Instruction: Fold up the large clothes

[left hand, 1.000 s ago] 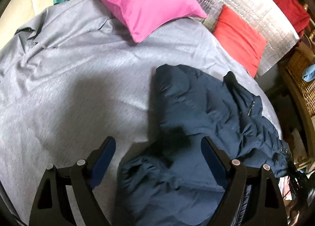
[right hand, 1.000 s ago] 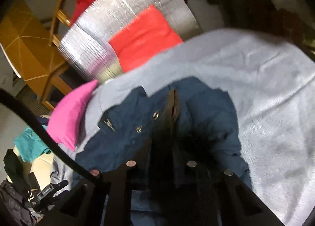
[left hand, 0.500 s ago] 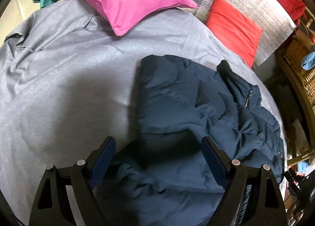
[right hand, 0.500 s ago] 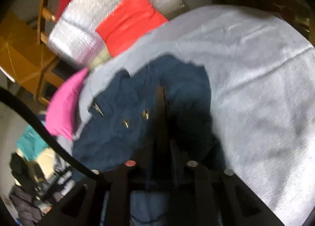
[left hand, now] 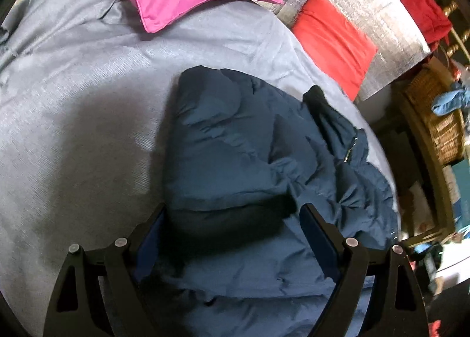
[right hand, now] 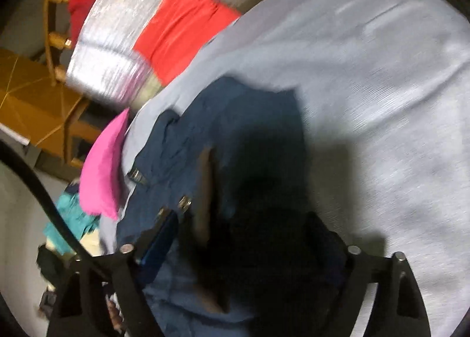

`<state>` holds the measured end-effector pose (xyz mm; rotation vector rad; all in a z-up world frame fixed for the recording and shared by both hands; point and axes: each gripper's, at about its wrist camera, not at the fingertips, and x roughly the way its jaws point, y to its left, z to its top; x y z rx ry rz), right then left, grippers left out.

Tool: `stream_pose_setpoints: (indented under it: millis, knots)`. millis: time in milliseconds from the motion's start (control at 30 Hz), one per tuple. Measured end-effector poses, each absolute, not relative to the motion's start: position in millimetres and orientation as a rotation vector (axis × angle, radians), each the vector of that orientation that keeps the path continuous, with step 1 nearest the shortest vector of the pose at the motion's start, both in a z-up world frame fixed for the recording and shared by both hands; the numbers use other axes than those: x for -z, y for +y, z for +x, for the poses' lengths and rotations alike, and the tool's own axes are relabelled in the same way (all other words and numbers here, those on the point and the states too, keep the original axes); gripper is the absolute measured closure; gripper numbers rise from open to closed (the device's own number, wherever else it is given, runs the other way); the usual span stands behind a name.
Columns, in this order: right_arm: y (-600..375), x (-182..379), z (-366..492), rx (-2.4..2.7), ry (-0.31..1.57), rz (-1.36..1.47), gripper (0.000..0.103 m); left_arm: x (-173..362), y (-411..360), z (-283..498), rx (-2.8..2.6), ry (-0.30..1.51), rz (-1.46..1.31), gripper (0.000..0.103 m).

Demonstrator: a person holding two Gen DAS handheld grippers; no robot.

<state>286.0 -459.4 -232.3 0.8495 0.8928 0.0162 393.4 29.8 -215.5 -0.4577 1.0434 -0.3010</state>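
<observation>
The left gripper (left hand: 232, 213) hangs spread wide over the puffy navy quilted jacket (left hand: 249, 160), released. The right gripper (right hand: 241, 225) has just been opening, jaws wide astride the jacket's dark folds, gripping nothing.

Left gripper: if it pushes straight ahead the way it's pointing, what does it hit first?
Most likely the navy puffer jacket: the open left gripper points down at its bulging fold, which lies between the fingers. Depth is unclear, so contact may be near.
</observation>
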Motion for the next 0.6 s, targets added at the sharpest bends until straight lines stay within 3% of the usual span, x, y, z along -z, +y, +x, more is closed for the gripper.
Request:
stream_pose_setpoints:
  millis: [67,100,167,267,467,600]
  knots:
    - [-442,227,290,0.042,0.905,0.723,0.026,216,30,392,0.304,1.038,-0.463,0.016]
    - [-437,226,290,0.052,0.907,0.711,0.031,216,29,392,0.298,1.035,-0.455,0.023]
    - [-435,224,286,0.073,0.907,0.705,0.052,217,28,390,0.27,1.034,-0.418,0.036]
    - [-429,211,278,0.101,0.877,0.639,0.067,216,29,387,0.247,1.021,-0.394,0.052]
    - [-422,189,262,0.087,0.795,0.582,0.073,207,36,383,0.25,0.999,-0.388,0.059]
    - [-431,219,274,0.12,0.913,0.631,0.071,221,38,390,0.231,1.054,-0.397,0.051]
